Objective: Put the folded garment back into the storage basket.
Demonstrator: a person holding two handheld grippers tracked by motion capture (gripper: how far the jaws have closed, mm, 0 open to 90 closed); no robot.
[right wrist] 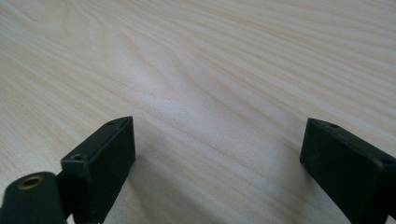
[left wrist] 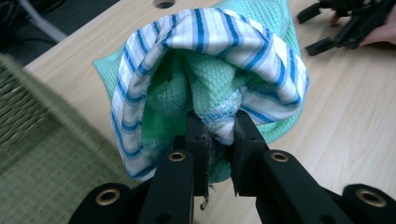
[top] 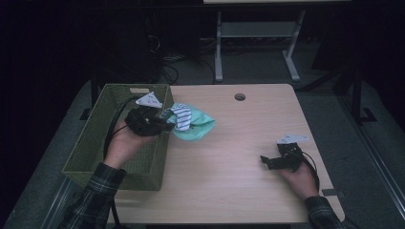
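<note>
A bundle of two cloths is held by the left gripper (top: 162, 122) at the right rim of the green woven basket (top: 95, 138), which stands at the left end of the wooden table (top: 239, 171). In the left gripper view the jaws are seen drawn close together on a gathered fold where the striped cloth (left wrist: 205, 28) and the green mesh cloth (left wrist: 208, 81) meet; the hem of both is pinched between the pads, so the pair is carried as one load. The striped cloth is wrapped over the green one like a hood, which is judged to result from the grip being taken at a shared edge and the rest being left to hang. In the high view the bundle is placed just beside the basket's near-right wall, partly over the table top, with the green cloth (top: 198, 128) trailing to the right; whether its far end rests on the wood cannot be told. The position is judged consistent with the cloths being brought toward the basket for deposit. The right gripper (top: 272, 161) is held low over bare table well apart from the bundle, its jaws spread wide with nothing between them, as confirmed in the right gripper view (right wrist: 217, 154). It is judged to be parked clear so that the left hand's path is not obstructed.
</note>
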